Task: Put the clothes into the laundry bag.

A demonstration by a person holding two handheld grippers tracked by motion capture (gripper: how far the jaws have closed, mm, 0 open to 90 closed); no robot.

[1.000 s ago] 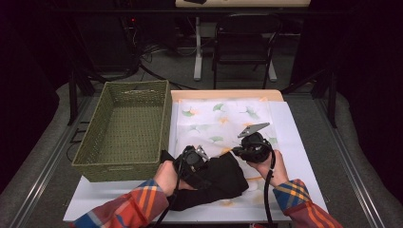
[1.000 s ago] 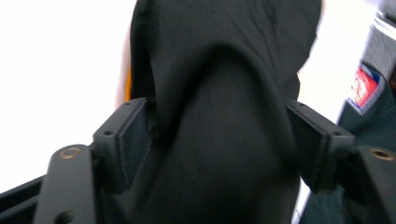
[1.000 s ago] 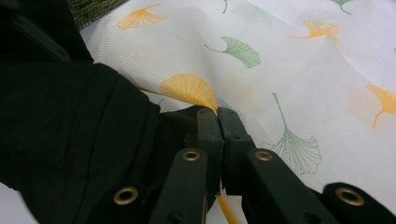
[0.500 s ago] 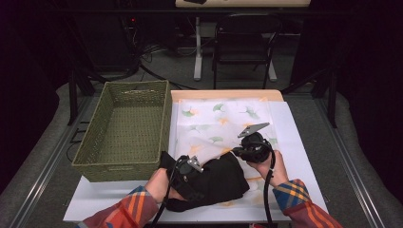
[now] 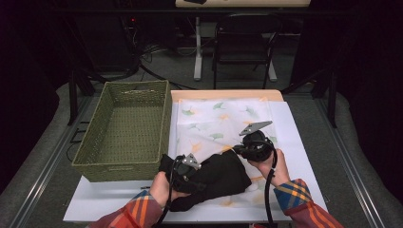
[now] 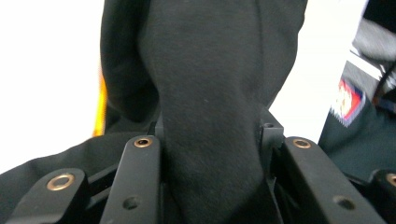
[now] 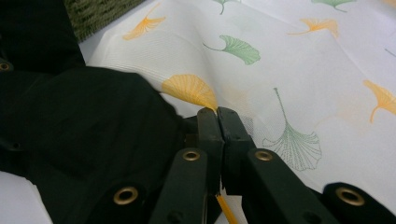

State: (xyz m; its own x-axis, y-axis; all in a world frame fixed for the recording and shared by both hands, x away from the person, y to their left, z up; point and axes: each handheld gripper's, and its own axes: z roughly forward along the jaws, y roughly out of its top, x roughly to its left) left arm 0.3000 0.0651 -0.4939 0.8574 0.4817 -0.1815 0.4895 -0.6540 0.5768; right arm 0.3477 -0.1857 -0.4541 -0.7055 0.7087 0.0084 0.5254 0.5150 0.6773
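A black garment (image 5: 223, 175) lies crumpled on the near part of a white cloth with leaf prints (image 5: 218, 118). My left gripper (image 5: 187, 173) sits at the garment's left end. Its jaws have just been closing. In the left gripper view my left gripper (image 6: 212, 130) has a thick fold of the black garment (image 6: 210, 70) squeezed between them. My right gripper (image 5: 236, 151) rests at the garment's far right corner. In the right gripper view my right gripper (image 7: 217, 114) has its jaws shut together, and the edge of the black garment (image 7: 93, 130) runs into them over the leaf-print cloth (image 7: 289, 70).
A green woven basket (image 5: 123, 128) stands at the left, touching the cloth's edge, and its corner shows as the basket (image 7: 98, 11) in the right gripper view. Everything rests on a white board (image 5: 104, 204). A chair and table legs stand beyond the far edge.
My left gripper has shifted slightly toward the near left of the garment and closed on a fold of it. The right gripper has stayed in place.
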